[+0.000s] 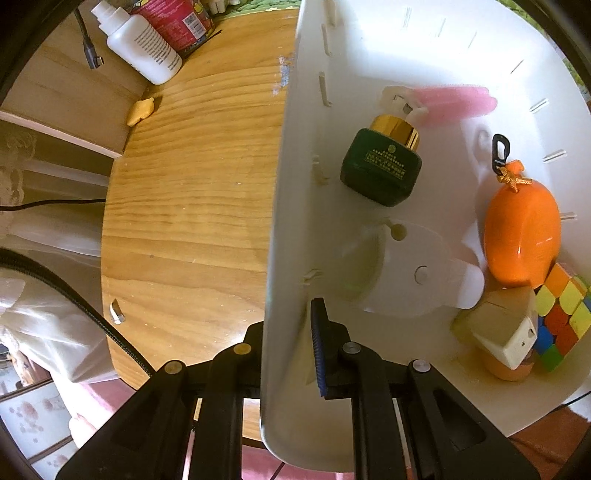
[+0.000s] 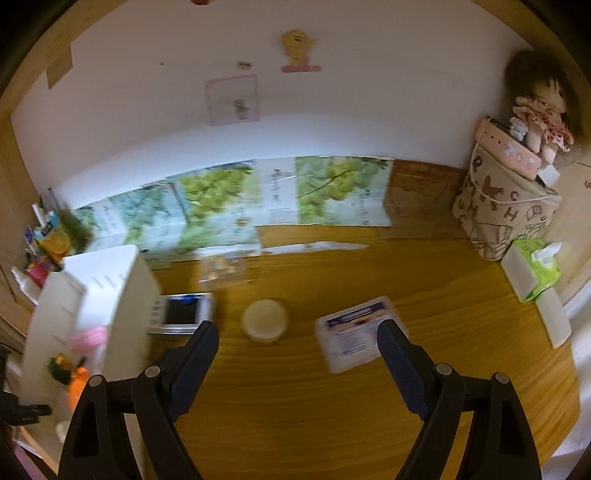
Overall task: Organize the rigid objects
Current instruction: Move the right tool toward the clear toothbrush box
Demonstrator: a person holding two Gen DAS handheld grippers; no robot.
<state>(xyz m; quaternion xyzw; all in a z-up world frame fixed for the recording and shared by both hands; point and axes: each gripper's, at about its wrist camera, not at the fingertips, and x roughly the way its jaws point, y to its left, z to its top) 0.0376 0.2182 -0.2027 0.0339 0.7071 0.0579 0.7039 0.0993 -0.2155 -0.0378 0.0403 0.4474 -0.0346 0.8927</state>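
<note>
My left gripper (image 1: 286,343) points straight down and is shut on the side wall of a white plastic bin (image 1: 291,184). One blue-padded finger (image 1: 319,347) is inside the bin; the other is outside. In the bin lie a dark green bottle with a gold cap (image 1: 382,166), an orange egg-shaped charm (image 1: 522,232), a colour cube (image 1: 563,314), a beige block toy (image 1: 498,328) and a pink item (image 1: 458,101). My right gripper (image 2: 297,332) is open and empty above the wooden table (image 2: 295,406). Beyond it are a round white-lidded jar (image 2: 265,319), a flat white box (image 2: 354,332) and a small screen device (image 2: 181,314).
The bin (image 2: 92,295) stands at the table's left in the right wrist view. A white bottle (image 1: 142,44), a red can (image 1: 173,22) and a yellow piece (image 1: 140,110) are near the table's edge. A tissue pack (image 2: 535,269), a fabric bag (image 2: 506,206) and a doll (image 2: 539,110) are at the right.
</note>
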